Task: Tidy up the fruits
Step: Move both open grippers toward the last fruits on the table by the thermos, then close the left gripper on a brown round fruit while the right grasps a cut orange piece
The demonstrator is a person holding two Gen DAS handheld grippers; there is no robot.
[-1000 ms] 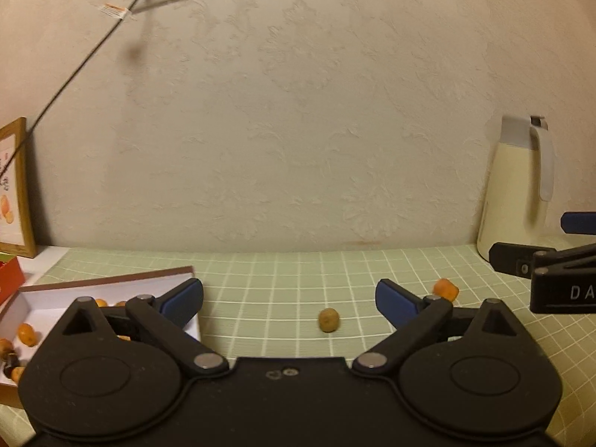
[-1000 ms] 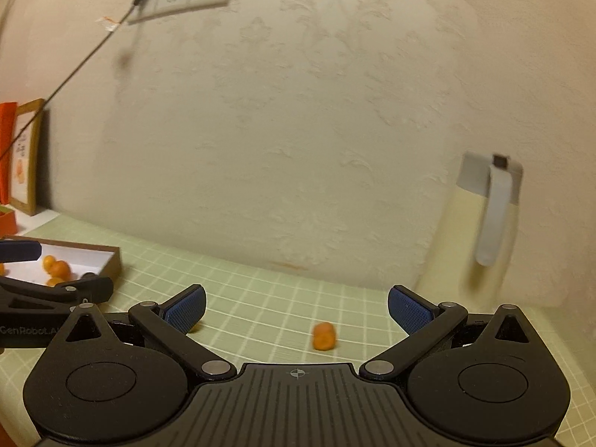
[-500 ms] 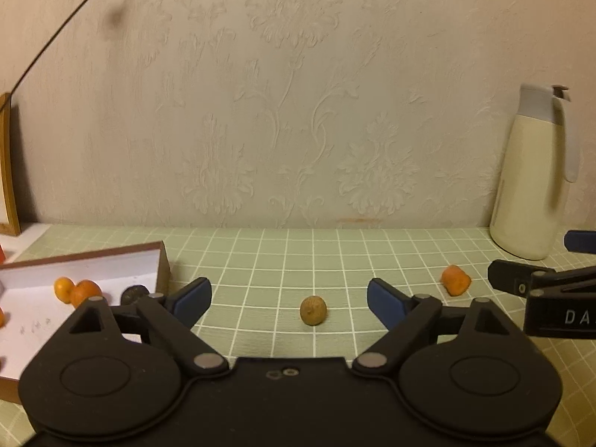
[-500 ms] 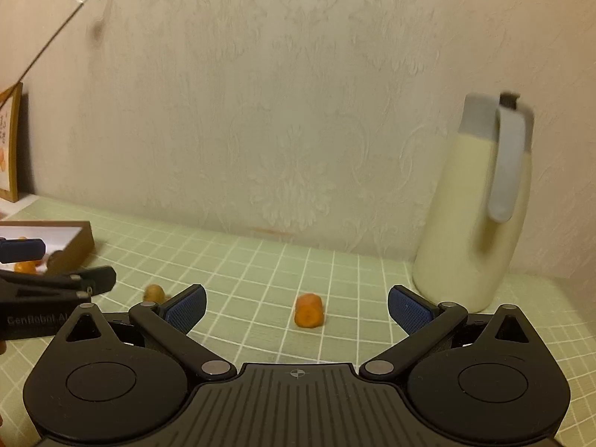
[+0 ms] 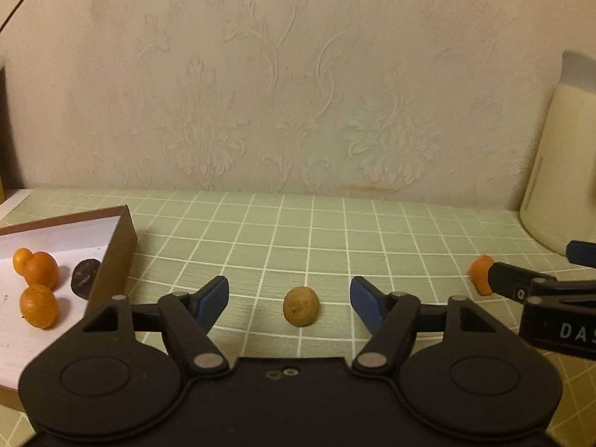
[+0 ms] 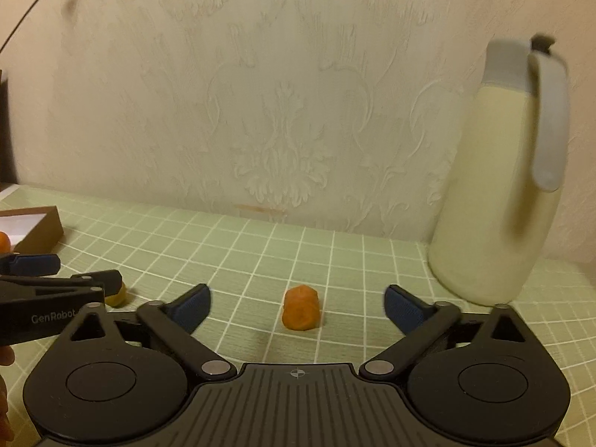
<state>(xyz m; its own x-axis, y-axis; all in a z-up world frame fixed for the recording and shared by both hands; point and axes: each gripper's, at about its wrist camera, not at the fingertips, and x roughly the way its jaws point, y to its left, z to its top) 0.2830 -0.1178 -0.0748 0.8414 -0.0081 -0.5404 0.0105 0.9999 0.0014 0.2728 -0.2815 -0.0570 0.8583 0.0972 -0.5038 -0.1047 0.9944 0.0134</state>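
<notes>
A brownish-yellow round fruit (image 5: 301, 306) lies on the green checked mat between the fingers of my open left gripper (image 5: 289, 300); it also shows partly hidden in the right wrist view (image 6: 116, 294). An orange fruit (image 6: 301, 308) lies between the fingers of my open right gripper (image 6: 297, 303); it shows at the right in the left wrist view (image 5: 481, 273), partly behind the right gripper's finger. A brown box with a white inside (image 5: 119, 249) at the left holds several orange fruits (image 5: 38, 305) and one dark one (image 5: 85, 277).
A cream jug with a grey lid and handle (image 6: 495, 201) stands at the right against the patterned wall. The box corner shows at the left in the right wrist view (image 6: 41, 229). A black cable runs down the wall at the upper left.
Both grippers have moved forward and down toward the mat. Each fruit now sits nearer, between its gripper's open fingers. Both grippers stay open.
</notes>
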